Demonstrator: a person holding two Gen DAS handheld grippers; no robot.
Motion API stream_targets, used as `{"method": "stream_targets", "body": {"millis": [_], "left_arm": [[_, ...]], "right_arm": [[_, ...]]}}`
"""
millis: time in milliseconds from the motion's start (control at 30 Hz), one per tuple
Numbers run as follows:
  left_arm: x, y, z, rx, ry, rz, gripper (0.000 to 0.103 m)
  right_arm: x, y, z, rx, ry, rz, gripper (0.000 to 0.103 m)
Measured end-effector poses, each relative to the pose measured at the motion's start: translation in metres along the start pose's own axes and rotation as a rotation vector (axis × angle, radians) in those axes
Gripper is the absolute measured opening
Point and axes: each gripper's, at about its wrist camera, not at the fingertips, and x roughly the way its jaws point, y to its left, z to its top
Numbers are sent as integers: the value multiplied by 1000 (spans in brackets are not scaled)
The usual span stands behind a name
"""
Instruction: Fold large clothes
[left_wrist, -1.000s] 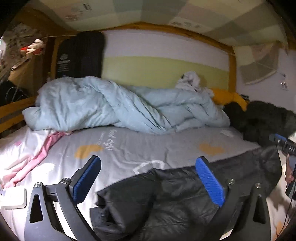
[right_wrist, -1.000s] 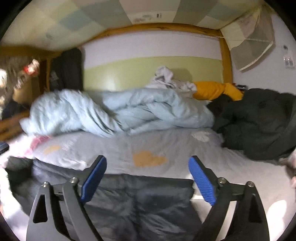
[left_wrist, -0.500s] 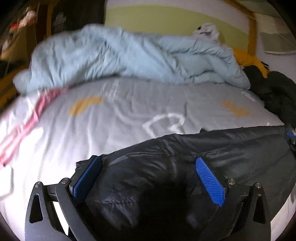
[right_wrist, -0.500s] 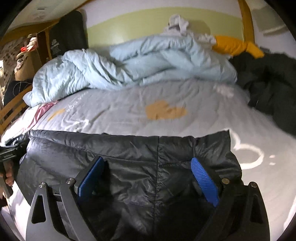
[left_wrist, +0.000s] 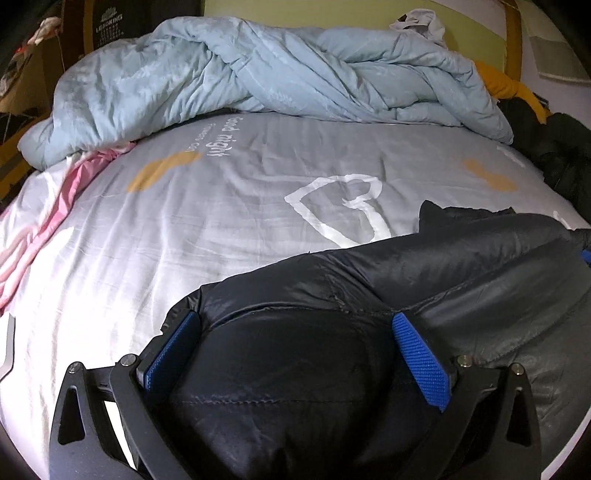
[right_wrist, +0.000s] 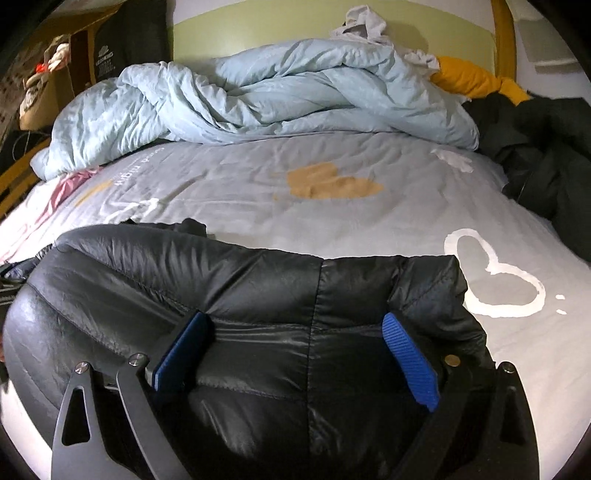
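Left gripper (left_wrist: 295, 354): jaws wide apart, blue ribbed pads flanking a bulge of black jacket (left_wrist: 424, 280) — pressed into the padding, not pinched on it. Right gripper (right_wrist: 295, 354): same stance, jaws spread, a quilted panel swelling up between the pads. Whether either pad bites fabric underneath, impossible to tell.

Jacket at 6 o'clock in both views, lying across the near edge of the bed (left_wrist: 221, 206), its far hem sagging toward 3 o'clock in the left view and toward 9 in the right.

Risks, as a guess: slick nylon shell, likely to slide out of open jaws on any lift; puffy filling springing back and undoing a crease; a pinch on the outer layer only, leaving the lining behind; the near part slipping off the mattress edge.

Shell glossy, black, stitched in broad baffles, with a seam running down the middle in the right view. Sheet grey, smooth, lightly wrinkled, printed with white heart outlines and mustard blobs. At 12 o'clock a pale blue duvet (left_wrist: 258, 74) — soft, twisted into a long roll. At 2 o'clock a heap of dark clothes (right_wrist: 546, 147), matte and crumpled, with a mustard garment (right_wrist: 476, 79) just behind.
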Motion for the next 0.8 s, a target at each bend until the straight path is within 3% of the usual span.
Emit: {"method": "stream_targets", "body": {"millis": [600, 667, 733, 800], "left_arm": [[-1, -1, 0, 5, -10, 27, 103], [-7, 1, 5, -2, -5, 70, 103], [-24, 4, 11, 15, -73, 102, 102], [-49, 8, 16, 21, -148, 64, 97]], "right_arm": [[6, 2, 0, -25, 31, -22, 98], [4, 1, 2, -30, 27, -25, 97], [-3, 2, 3, -37, -12, -43, 96], [-18, 3, 7, -62, -62, -46, 89]]}}
